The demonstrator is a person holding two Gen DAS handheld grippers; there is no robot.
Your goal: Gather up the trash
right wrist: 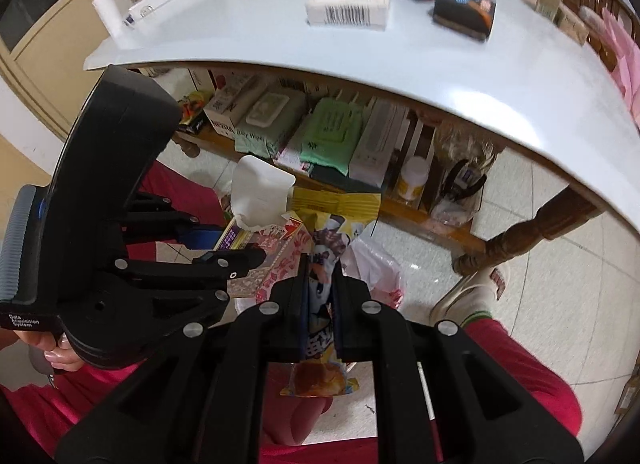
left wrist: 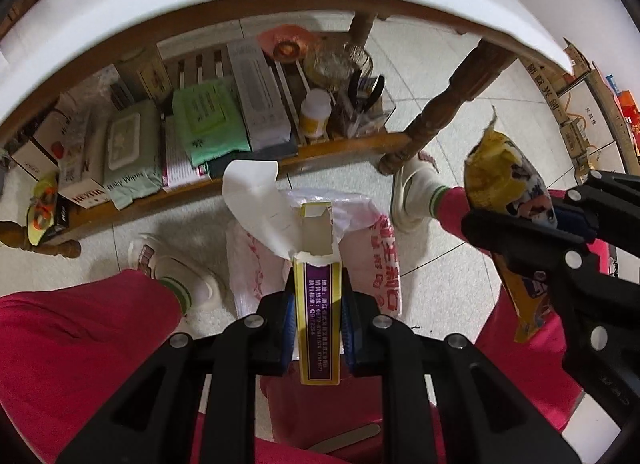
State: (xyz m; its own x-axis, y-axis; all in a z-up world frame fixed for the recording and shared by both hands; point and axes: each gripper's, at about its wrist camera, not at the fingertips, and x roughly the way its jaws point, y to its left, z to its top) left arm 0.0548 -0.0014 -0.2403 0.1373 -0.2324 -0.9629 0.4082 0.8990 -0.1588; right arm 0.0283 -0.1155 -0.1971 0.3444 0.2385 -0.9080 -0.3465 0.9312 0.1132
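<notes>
Below the white table [right wrist: 400, 64], between the person's feet on the tiled floor, sat the thin plastic bag [left wrist: 372, 248] with red print, its mouth loosely open and slumped; it looked limp and crinkly, likely to fold shut if knocked, so anything dropped would need to go straight into the opening near its upper rim. The left gripper [left wrist: 318, 328] pointed steeply down over that bag with its jaws pressed together on a small yellow and purple box [left wrist: 318, 304], held across its narrow sides just under the torn-open top flap. That box seemed empty, light and fairly stiff, though thin card of that kind would probably crush if squeezed harder, and a white tissue [left wrist: 256, 200] poked loosely out of its top and might slip free on its own. The right gripper [right wrist: 322, 304] was likewise clamped shut, pinching a yellow snack wrapper [right wrist: 324, 292] across its middle, with the torn end sticking out ahead of the fingers and the other end hanging behind. The wrapper looked glossy, featherlight and floppy, the sort of film that slides between pads, so a mid-body pinch appeared the safest hold. Both pieces hung just above the bag and beside each other, not yet inside it. On the tabletop, toward its far edge, a white box [right wrist: 348, 12] and a dark packet [right wrist: 464, 12] lay well apart from the grippers.
</notes>
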